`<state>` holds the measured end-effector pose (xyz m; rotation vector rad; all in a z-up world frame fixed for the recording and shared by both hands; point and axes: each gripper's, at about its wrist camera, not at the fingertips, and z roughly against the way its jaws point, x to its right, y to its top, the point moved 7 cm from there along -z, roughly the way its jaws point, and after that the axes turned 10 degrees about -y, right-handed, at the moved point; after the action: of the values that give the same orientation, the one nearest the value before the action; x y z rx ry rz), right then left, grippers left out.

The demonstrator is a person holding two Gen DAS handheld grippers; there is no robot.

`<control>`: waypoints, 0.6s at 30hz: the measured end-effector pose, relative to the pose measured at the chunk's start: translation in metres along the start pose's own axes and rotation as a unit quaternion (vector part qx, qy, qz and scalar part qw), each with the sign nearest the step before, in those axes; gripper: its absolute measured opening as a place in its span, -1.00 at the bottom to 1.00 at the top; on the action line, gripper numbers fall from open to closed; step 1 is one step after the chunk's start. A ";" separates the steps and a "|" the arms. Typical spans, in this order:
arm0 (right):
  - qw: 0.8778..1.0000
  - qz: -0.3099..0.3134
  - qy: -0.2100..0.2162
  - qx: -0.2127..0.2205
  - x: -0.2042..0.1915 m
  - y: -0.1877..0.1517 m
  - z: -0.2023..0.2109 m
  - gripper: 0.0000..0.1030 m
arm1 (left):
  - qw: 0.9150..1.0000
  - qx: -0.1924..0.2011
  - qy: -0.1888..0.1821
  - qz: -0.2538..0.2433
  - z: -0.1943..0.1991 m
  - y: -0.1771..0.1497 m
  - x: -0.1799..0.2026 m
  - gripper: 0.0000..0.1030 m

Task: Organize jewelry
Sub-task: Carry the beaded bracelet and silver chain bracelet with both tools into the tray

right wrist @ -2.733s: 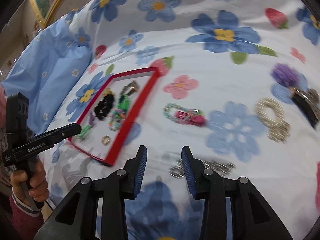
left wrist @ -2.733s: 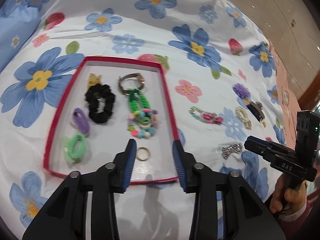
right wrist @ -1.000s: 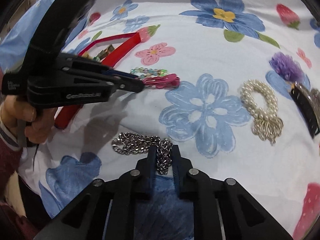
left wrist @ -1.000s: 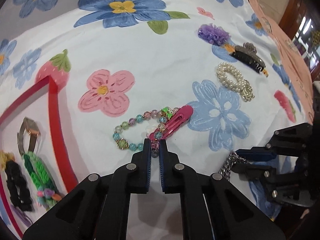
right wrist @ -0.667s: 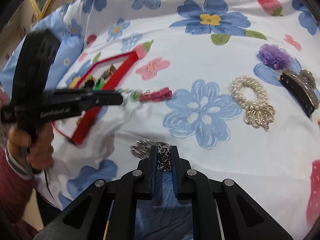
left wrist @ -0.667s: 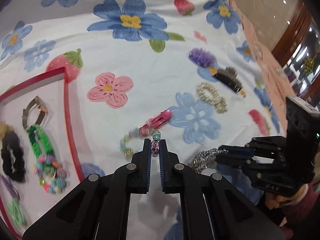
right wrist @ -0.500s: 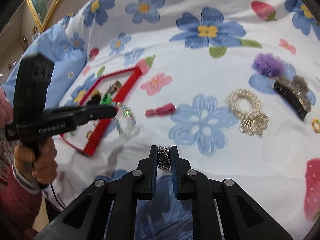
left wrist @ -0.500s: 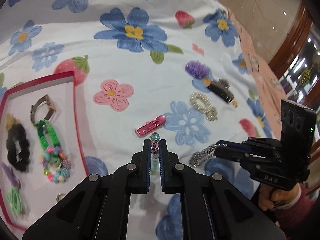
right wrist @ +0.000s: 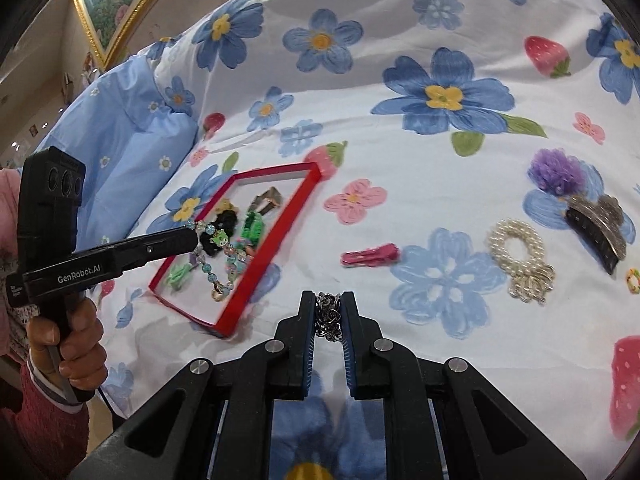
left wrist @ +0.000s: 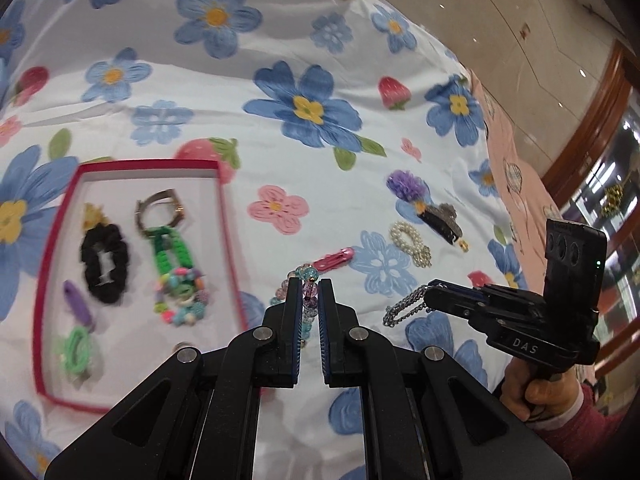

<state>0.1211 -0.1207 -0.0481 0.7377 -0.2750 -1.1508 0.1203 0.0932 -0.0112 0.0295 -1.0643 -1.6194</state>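
left gripper (left wrist: 309, 292): jaws narrow, clamped on the beaded bracelet (right wrist: 218, 264), which hangs off the bedspread, over the red tray's right rim in the right wrist view.
right gripper (right wrist: 328, 312): jaws narrow, pinching the silver chain (left wrist: 402, 307), lifted clear of the bedspread.
red tray (left wrist: 228, 224): near the bedspread's left edge; holds a black scrunchie (left wrist: 105, 264), a green braided band (left wrist: 170, 250), a purple clip (left wrist: 76, 300) and a green hair tie (left wrist: 76, 346).
floral bedspread (right wrist: 400, 168): carries, right of the tray, a pink hair clip (right wrist: 372, 256), a pearl bracelet (right wrist: 518, 250), a dark claw clip (right wrist: 596, 226) and a purple flower piece (right wrist: 556, 170).
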 end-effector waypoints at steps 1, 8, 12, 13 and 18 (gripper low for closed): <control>1.000 0.003 0.004 0.001 -0.005 0.001 0.000 -0.77 | 1.000 0.005 0.005 0.005 0.006 -0.001 -0.004 -0.88; 0.999 0.022 0.025 0.008 -0.040 0.012 -0.005 -0.77 | 0.999 0.027 0.023 0.029 0.037 -0.008 -0.028 -0.88; 0.999 0.032 0.035 0.008 -0.057 0.014 -0.009 -0.77 | 0.998 0.034 0.036 0.040 0.052 -0.014 -0.044 -0.88; 0.999 0.035 0.037 0.007 -0.062 0.015 -0.011 -0.77 | 0.998 0.036 0.040 0.044 0.055 -0.015 -0.048 -0.88; 0.998 0.047 0.050 0.006 -0.083 0.018 -0.017 -0.77 | 0.996 0.044 0.052 0.061 0.068 -0.021 -0.066 -0.88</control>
<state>0.1100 -0.0360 -0.0347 0.7825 -0.2309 -1.0201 0.0918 0.1852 -0.0174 0.1048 -1.0381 -1.4457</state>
